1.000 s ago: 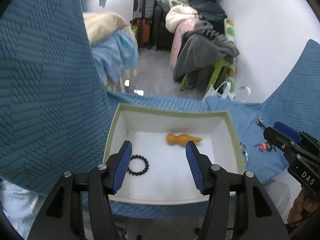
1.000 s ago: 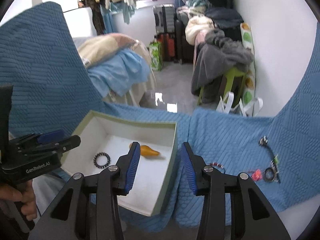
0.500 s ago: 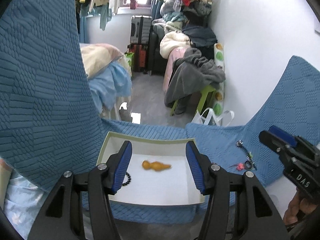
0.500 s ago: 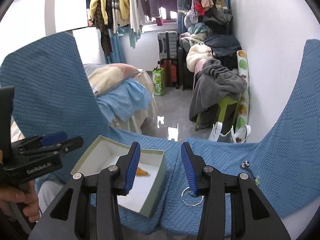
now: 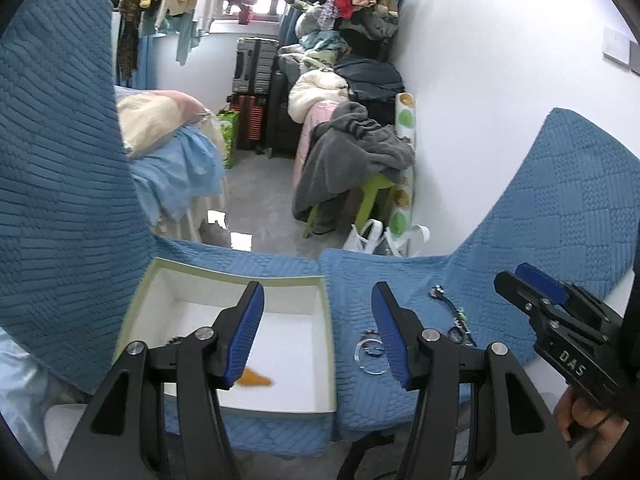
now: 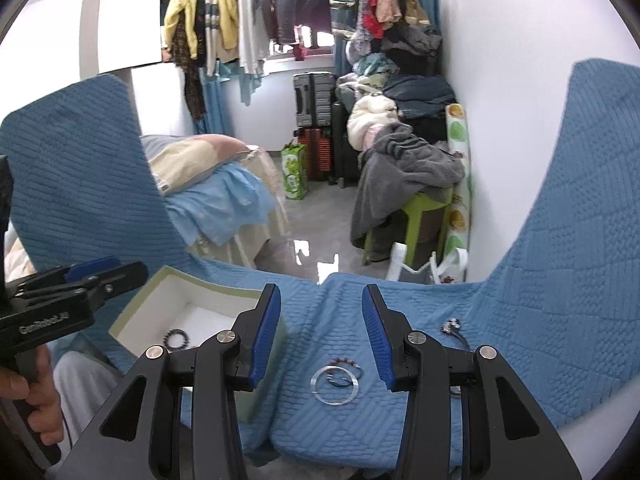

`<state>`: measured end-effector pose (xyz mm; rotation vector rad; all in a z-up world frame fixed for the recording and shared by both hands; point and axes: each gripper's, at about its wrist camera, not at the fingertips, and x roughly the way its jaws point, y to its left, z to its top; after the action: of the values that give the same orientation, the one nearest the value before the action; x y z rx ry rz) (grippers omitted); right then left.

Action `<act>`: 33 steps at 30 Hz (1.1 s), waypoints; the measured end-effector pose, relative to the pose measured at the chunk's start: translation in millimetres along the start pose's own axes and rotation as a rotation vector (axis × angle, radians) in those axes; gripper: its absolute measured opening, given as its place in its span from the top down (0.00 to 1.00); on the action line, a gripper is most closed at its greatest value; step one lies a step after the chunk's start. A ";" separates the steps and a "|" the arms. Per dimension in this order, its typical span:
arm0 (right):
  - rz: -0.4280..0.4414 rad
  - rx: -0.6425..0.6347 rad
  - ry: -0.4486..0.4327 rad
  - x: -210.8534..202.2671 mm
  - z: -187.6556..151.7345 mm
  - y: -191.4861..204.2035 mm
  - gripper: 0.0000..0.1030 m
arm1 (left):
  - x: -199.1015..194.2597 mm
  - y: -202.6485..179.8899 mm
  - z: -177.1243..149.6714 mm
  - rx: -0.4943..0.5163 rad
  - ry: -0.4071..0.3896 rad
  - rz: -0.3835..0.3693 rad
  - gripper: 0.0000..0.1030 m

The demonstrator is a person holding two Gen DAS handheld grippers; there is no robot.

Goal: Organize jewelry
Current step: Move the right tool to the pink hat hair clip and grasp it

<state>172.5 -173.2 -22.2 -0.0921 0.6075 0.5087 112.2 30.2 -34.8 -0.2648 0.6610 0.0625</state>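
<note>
A white open box (image 5: 228, 278) (image 6: 132, 314) sits on the blue quilted cover at the left. It holds an orange gourd-shaped piece (image 5: 256, 379) and a black bead bracelet (image 6: 177, 337). On the cover to the right lie a silver bangle (image 6: 335, 385) (image 5: 370, 357), a small beaded bracelet (image 6: 347, 361) and a dark chain with charms (image 5: 452, 312) (image 6: 454, 328). My left gripper (image 5: 318, 336) is open and empty above the box's right edge. My right gripper (image 6: 320, 334) is open and empty above the bangle.
The blue cover (image 6: 560, 280) rises at both sides. Beyond its far edge are the floor, a bed with blue and cream bedding (image 6: 208, 184), suitcases (image 6: 314, 120), a green stool with grey clothes (image 6: 412, 184) and a white wall at the right.
Both grippers have lifted and pulled back, so the box and jewelry look smaller and lower. The left view has swung right. Both stay open and empty.
</note>
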 end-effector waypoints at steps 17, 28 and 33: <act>-0.060 0.063 0.053 34.4 -49.7 -100.7 0.61 | 70.0 -59.9 -39.7 -0.024 0.100 -0.126 0.45; -0.041 0.151 0.192 93.3 -94.9 -147.6 0.61 | 123.9 -83.9 -73.7 -0.008 0.154 -0.163 0.45; -0.021 0.161 0.235 113.9 -109.4 -154.6 0.62 | 149.3 -90.1 -90.3 0.012 0.178 -0.105 0.44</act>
<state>270.0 -284.4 -186.5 -0.0055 0.8741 0.4298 188.7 -84.4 -174.8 -0.2956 0.8233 -0.0665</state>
